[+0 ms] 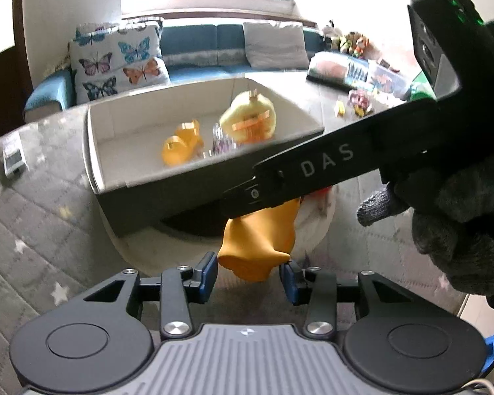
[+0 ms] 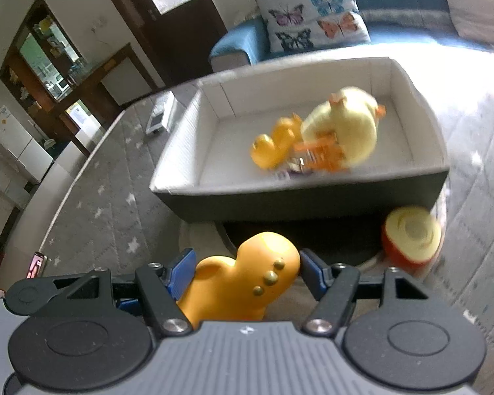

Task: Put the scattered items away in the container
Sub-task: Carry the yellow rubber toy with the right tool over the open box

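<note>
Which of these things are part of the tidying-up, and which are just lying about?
Part of the job: orange toy figure in the right gripper, the box, yellow plush duck inside, the halved apple toy.

Just there: butterfly cushion, sofa.

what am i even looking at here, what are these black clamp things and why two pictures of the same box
These are two hand-held grippers, each with a camera looking along its two blue-padded fingers, so each picture is one gripper's own view.

In the right view, the right gripper is closed on an orange gingerbread-man toy. In the left view, the left gripper is open, with that same toy just ahead of it, held by the other gripper, whose handle is in a gloved hand.

Ahead sits the box on a grey star-patterned carpet. Inside it are a yellow plush duck and an orange toy. A red-and-cream toy lies outside.
</note>
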Available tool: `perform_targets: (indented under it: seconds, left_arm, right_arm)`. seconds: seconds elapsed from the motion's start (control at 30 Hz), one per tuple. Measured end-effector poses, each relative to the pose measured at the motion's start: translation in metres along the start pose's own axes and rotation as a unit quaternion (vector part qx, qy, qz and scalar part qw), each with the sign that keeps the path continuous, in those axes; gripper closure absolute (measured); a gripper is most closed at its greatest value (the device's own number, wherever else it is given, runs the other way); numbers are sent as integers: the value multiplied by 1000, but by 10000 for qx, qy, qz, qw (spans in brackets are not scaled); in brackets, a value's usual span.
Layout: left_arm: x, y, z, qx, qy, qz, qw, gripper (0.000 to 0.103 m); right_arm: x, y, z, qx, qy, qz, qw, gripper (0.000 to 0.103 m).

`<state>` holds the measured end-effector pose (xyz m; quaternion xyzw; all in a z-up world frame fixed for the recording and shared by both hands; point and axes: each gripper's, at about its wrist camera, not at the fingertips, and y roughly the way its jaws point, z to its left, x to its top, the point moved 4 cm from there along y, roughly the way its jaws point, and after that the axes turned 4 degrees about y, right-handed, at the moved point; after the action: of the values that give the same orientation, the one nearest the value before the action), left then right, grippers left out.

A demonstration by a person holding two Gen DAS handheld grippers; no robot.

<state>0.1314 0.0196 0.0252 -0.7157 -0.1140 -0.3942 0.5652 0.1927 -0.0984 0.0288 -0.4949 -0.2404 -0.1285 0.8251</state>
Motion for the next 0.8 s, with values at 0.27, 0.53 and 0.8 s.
perform_targets:
  seconds: [0.27,0.53,0.8]
  left_arm:
    - [41,-11,14,248,38,-381,9990,59]
    - [69,7,48,344,-236,-309,9987,59]
    - [76,34,71,365,-337,-14,9988,59]
  right_arm:
    - [45,-19,15,65,-126,-436,9989,33]
    - [85,6,16,168,27,-532,9984,33]
    - [96,43,9,131,206,-354,9991,33]
